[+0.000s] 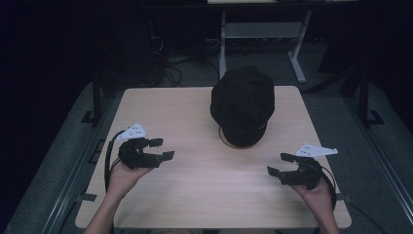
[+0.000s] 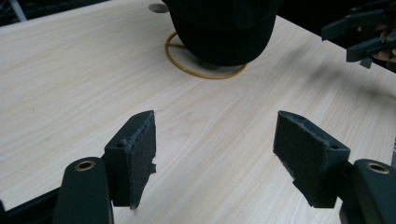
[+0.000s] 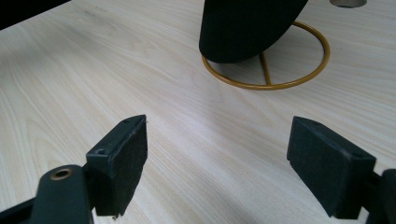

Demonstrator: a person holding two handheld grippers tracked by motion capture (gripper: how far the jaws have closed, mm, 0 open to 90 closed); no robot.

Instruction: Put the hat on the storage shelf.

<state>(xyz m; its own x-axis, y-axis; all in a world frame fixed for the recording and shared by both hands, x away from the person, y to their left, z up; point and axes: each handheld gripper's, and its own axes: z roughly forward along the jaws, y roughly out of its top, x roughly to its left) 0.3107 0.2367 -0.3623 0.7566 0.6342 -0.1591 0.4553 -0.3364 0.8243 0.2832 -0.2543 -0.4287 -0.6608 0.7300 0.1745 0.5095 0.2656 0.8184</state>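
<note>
A black cap sits on a gold wire stand with a ring base at the back middle of the light wood table. The cap and the ring base lie ahead of the left jaws. My left gripper hovers over the table's left side, open, nothing between its pads. At the right side my right gripper is open too, with bare table between its pads. The cap stands beyond the right jaws. Both grippers are well short of the cap.
A round hole is set in the tabletop behind the stand. The right gripper appears far off in the left gripper view. Beyond the table's far edge a white desk frame and cables lie on a dark floor.
</note>
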